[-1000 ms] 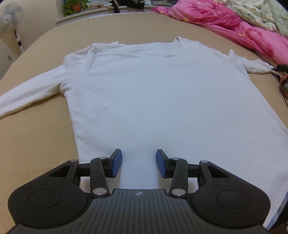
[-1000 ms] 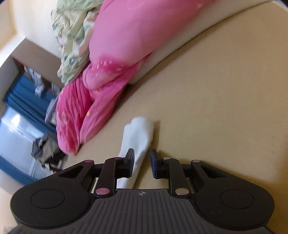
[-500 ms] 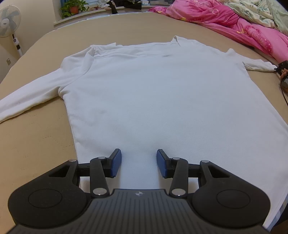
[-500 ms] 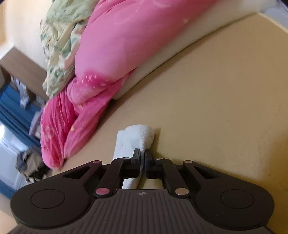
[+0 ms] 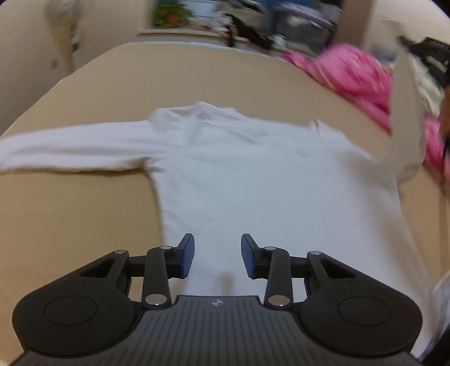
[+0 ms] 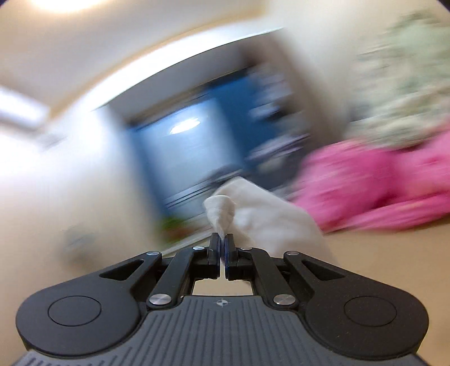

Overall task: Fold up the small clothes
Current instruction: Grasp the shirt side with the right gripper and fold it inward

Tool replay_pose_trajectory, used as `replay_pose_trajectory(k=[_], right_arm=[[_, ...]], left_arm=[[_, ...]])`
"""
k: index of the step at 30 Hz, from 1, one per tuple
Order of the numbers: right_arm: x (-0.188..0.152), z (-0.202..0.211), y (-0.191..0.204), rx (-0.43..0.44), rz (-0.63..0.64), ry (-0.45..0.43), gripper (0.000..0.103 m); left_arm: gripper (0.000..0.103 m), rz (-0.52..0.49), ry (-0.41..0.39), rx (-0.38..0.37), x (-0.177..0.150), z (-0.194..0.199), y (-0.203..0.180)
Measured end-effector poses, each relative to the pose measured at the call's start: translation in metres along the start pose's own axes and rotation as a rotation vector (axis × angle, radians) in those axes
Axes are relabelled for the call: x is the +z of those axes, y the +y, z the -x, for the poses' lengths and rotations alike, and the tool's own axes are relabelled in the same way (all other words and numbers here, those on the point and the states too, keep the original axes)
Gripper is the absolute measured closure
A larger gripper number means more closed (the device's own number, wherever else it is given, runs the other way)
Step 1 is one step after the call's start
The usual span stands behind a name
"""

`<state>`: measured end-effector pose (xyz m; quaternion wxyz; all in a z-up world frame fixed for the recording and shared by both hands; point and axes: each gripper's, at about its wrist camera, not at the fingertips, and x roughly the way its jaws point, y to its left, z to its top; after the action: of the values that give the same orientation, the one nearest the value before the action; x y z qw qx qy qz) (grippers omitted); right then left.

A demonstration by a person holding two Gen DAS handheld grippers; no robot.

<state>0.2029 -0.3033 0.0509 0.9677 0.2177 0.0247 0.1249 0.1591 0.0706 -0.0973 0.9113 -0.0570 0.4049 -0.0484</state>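
A white long-sleeved shirt (image 5: pixel 253 180) lies flat on the tan bed. Its left sleeve (image 5: pixel 70 152) stretches out to the left. My left gripper (image 5: pixel 217 254) is open and empty above the shirt's bottom hem. My right gripper (image 6: pixel 222 247) is shut on the cuff of the right sleeve (image 6: pixel 258 216) and holds it up off the bed. In the left wrist view that sleeve (image 5: pixel 405 112) rises steeply at the right edge. Both views are motion-blurred.
A pink quilt (image 5: pixel 351 73) and a pale floral blanket (image 6: pixel 407 93) are piled along the bed's right side. A fan (image 5: pixel 64 17) stands by the wall at the far left. A potted plant (image 5: pixel 171 14) and dark clutter sit beyond the bed's far end.
My right gripper closed on the sleeve cuff and lifted it off the bed, swinging its view up toward the window. My left gripper pulled back, still open.
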Motion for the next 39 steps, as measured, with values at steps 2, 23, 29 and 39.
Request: replay_pose_trajectory(k=[2,23,29,39], right_arm=[[-0.053,-0.027,0.057,0.129,-0.071,0.180,0.090],[-0.093,0.012,-0.106,-0.374,-0.243,0.592,0.070],[-0.113,-0.006,-0.125,-0.427,-0.364,0.658,0.068],[-0.113,0.000,-0.120,-0.555,-0.312,0.597,0.096]], left_arm=[[0.062,0.053,-0.006,0.003,0.006,0.005,0.014],[0.075,0.336,0.064,-0.105,0.079,-0.099,0.059],[0.095,0.315,0.076,-0.060,0.082,-0.129,0.061],[0.090,0.223,-0.043,0.159,0.102,-0.088,0.067]])
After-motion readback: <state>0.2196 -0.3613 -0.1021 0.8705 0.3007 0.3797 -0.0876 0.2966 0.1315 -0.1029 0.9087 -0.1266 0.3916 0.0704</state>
